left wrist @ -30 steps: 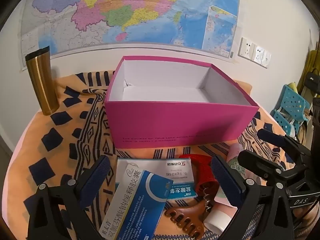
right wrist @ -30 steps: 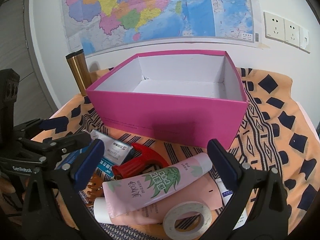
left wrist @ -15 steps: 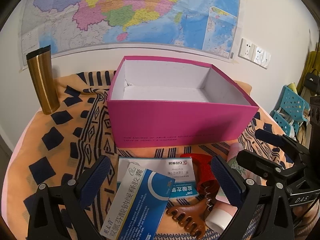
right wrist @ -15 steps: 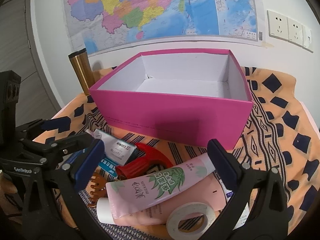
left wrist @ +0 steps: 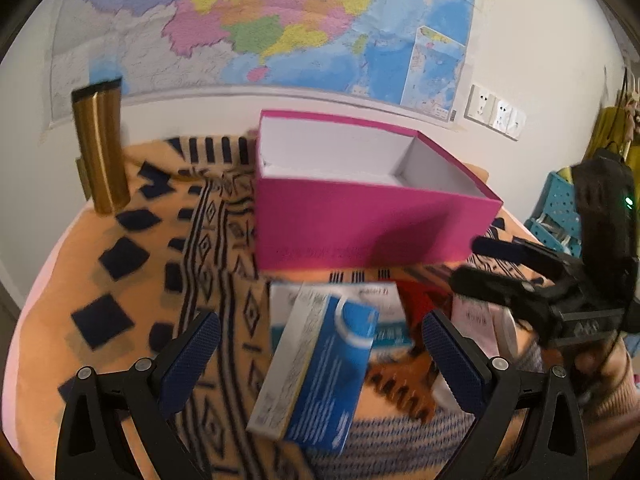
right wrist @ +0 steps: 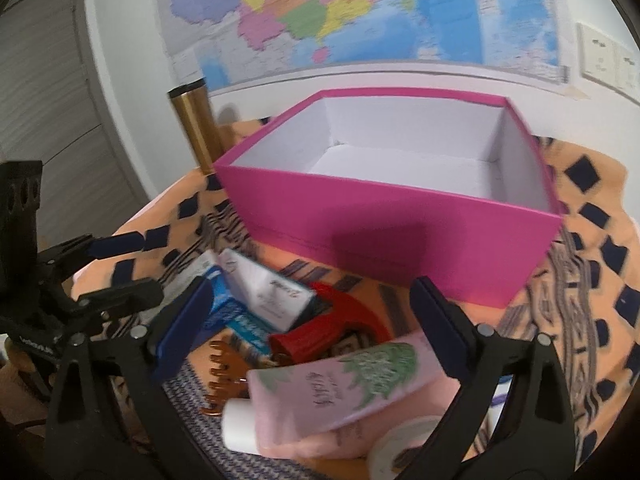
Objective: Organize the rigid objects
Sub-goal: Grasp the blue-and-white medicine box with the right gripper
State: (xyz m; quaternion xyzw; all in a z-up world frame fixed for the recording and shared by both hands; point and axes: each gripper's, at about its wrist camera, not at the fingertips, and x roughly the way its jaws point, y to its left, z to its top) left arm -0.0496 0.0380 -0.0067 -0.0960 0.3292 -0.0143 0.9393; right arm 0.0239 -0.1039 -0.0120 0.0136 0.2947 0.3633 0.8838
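Observation:
An open pink box (left wrist: 372,220) with a white, empty inside stands on the patterned cloth; it also shows in the right wrist view (right wrist: 400,224). In front of it lies a pile: a blue-and-white medicine carton (left wrist: 320,364), a second white carton (right wrist: 268,292), a red tool (right wrist: 332,324), a brown comb (right wrist: 224,376), a pink tube (right wrist: 340,388) and a tape roll (right wrist: 404,448). My left gripper (left wrist: 320,360) is open over the blue carton. My right gripper (right wrist: 308,328) is open above the pink tube and red tool. Neither holds anything.
A gold tumbler (left wrist: 100,148) stands at the back left by the wall. A map (left wrist: 260,20) hangs on the wall behind the box. A blue plastic chair (left wrist: 560,216) is off the table's right side. The orange cloth (left wrist: 120,280) covers the table.
Both grippers have shifted left and tilted; the box now sits further right in the left view. The current frames are motion-blurred. Both grippers stay open and empty.

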